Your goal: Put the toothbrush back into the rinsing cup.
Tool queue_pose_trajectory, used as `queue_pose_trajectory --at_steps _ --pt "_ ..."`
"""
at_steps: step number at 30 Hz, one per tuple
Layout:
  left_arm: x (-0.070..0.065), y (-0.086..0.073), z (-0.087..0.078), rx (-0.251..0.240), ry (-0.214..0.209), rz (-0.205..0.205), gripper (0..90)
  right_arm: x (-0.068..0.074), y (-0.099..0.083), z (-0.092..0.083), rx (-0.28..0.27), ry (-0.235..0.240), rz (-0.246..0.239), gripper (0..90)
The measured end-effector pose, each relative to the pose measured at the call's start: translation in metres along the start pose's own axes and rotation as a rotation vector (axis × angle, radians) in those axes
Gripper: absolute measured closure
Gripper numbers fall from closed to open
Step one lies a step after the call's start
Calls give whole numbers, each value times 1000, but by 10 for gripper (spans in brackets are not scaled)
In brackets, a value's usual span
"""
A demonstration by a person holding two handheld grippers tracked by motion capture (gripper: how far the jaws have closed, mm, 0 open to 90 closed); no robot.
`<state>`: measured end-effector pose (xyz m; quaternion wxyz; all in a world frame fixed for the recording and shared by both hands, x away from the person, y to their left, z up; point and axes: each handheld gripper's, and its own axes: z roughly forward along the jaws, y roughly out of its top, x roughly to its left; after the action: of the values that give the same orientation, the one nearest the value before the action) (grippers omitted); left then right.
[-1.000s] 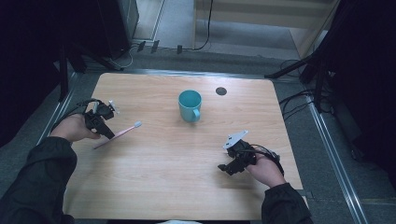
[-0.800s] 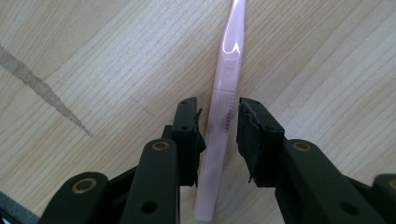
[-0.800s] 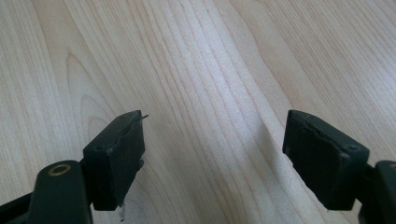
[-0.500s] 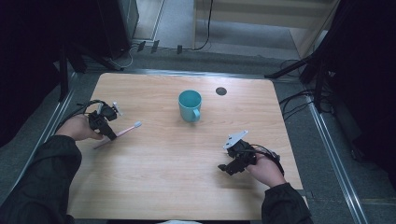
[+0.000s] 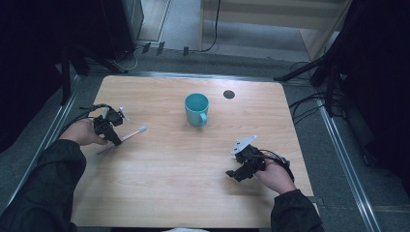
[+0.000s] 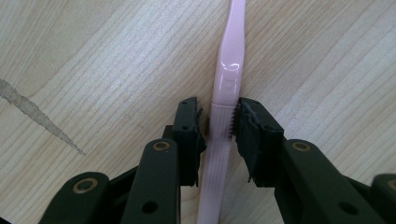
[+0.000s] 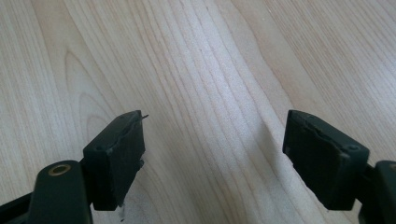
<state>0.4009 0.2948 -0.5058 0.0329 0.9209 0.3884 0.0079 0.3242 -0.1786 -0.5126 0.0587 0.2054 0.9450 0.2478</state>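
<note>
A pink toothbrush [image 5: 129, 136] lies flat on the wooden table [image 5: 164, 193] at its left side, bristle head pointing toward the middle. My left gripper [image 5: 115, 140] is lowered over its handle. In the left gripper view the handle [image 6: 229, 70] runs between the two jaws of the left gripper [image 6: 218, 109]. The right-hand pad touches the handle and a thin gap shows at the other pad, so it is open. My right gripper [image 5: 233, 173] rests near the table's front right. Its jaws [image 7: 215, 135] stand wide apart over bare wood.
A teal mug [image 5: 197, 108] stands upright at the centre back, handle facing the front. A small dark round hole [image 5: 229, 94] sits behind it to the right. Cables and dark stands line the floor around the table.
The left hand has shifted slightly over the toothbrush handle. The toothbrush, the mug and the right gripper have stayed where they were.
</note>
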Motion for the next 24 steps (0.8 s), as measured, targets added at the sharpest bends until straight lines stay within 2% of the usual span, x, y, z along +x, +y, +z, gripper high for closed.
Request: queue_pose_trajectory --at_steps 3,6,9,14,19,24 --pt "-1 0 0 7 4 -3 719 0 0 0 0 3 1 207" --pt "-2 1 0 22 -15 -21 761 -1 0 0 0 4 1 207" --pt "-2 2 0 35 -13 -36 781 0 0 1 3 6 -2 207" --pt "-3 4 0 41 -4 -62 790 0 0 0 5 7 -3 207" --pt "-2 3 0 33 -20 -93 795 0 0 0 3 5 -4 207" --pt "-1 2 0 35 -32 -92 796 0 0 1 1 6 -3 207"
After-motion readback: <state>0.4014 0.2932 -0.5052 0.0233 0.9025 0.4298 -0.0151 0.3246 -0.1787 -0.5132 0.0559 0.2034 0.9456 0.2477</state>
